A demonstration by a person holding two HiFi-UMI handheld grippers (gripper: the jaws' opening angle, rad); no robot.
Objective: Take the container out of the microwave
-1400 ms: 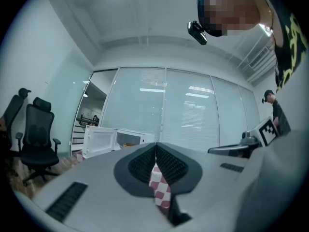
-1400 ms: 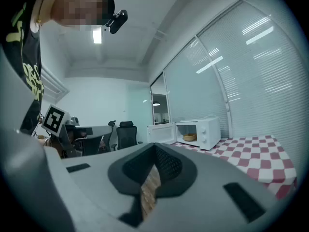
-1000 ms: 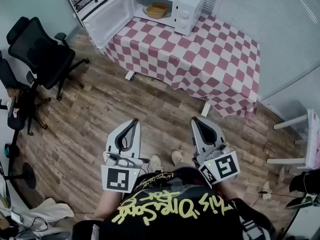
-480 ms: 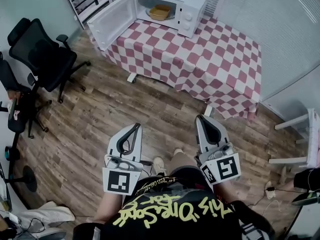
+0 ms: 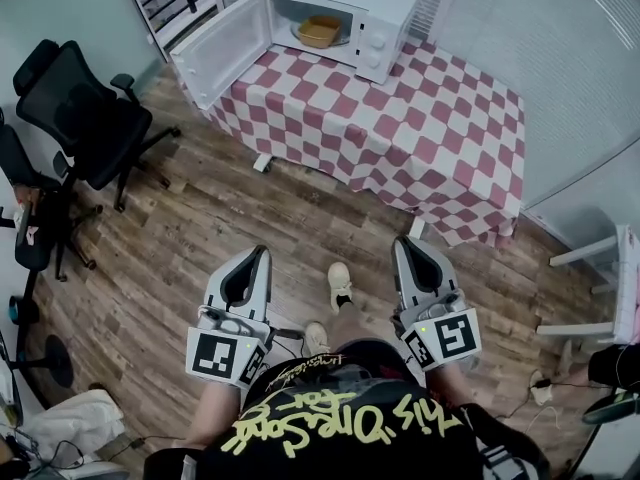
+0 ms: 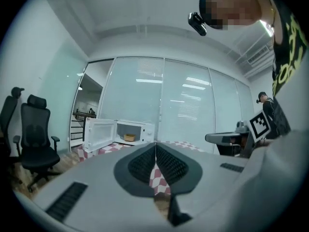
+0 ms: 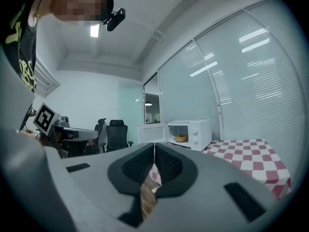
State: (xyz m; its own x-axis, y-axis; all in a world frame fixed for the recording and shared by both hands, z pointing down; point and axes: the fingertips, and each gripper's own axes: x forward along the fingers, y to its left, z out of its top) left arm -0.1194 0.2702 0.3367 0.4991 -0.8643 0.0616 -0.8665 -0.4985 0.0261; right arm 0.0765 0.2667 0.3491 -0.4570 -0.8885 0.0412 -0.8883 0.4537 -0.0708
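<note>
Approach step: the left gripper (image 5: 260,253) and right gripper (image 5: 405,244), both clenched on nothing, hang well apart from the container (image 5: 319,31) inside the open microwave (image 5: 385,8) on the checked table (image 5: 440,138), so the next move calls for closing in and parting 1 gripper's jaws.
</note>
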